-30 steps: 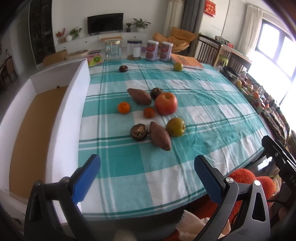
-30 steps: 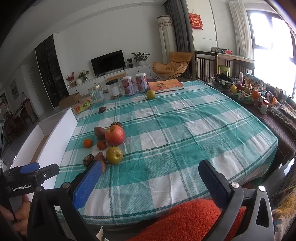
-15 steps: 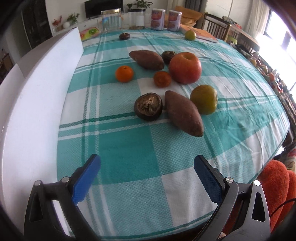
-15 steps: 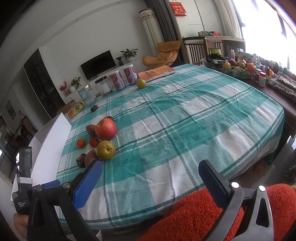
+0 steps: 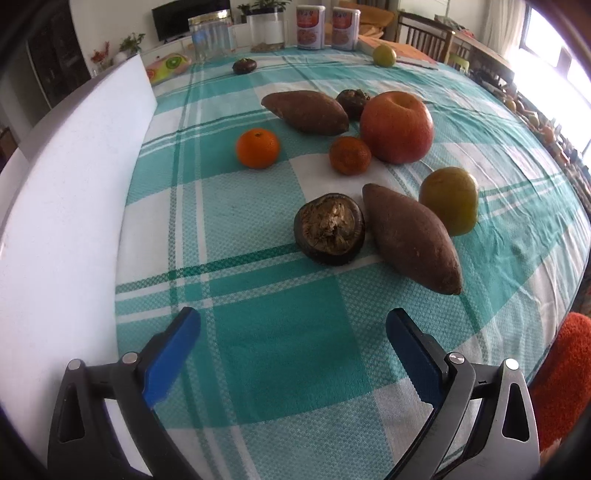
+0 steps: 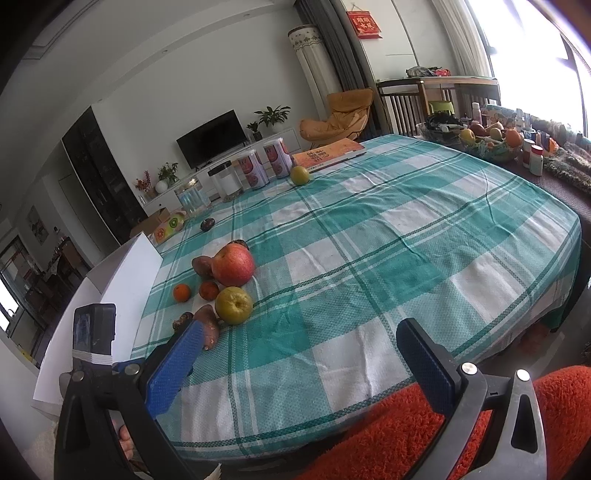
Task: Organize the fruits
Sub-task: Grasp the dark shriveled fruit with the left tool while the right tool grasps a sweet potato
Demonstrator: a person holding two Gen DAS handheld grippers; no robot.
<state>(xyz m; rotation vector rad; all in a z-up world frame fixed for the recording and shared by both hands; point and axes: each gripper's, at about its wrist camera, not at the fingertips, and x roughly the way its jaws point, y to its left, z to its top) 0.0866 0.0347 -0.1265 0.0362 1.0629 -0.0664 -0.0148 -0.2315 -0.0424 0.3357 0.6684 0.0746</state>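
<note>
Produce lies clustered on the teal checked tablecloth (image 5: pixel 280 347): a red apple (image 5: pixel 396 127), a yellow-green pear (image 5: pixel 450 199), two tangerines (image 5: pixel 258 147) (image 5: pixel 349 155), two sweet potatoes (image 5: pixel 412 238) (image 5: pixel 306 110) and a dark split fruit (image 5: pixel 329 229). My left gripper (image 5: pixel 293 328) hovers open just short of the dark fruit, nothing between its blue pads. My right gripper (image 6: pixel 301 341) is open over the table's near edge, well right of the same cluster, where the apple (image 6: pixel 234 265) and pear (image 6: pixel 233 305) show.
A white foam box wall (image 5: pixel 66 206) runs along the table's left side. At the far edge stand jars (image 5: pixel 212 37), two cans (image 5: pixel 310 26), a book, a green fruit (image 5: pixel 384 55) and a small dark fruit (image 5: pixel 243 65). An orange fuzzy cushion (image 6: pixel 424 435) lies below the near edge.
The left gripper has moved forward and down toward the fruit cluster, which now fills its view. The right gripper has lifted slightly; both stay open.
</note>
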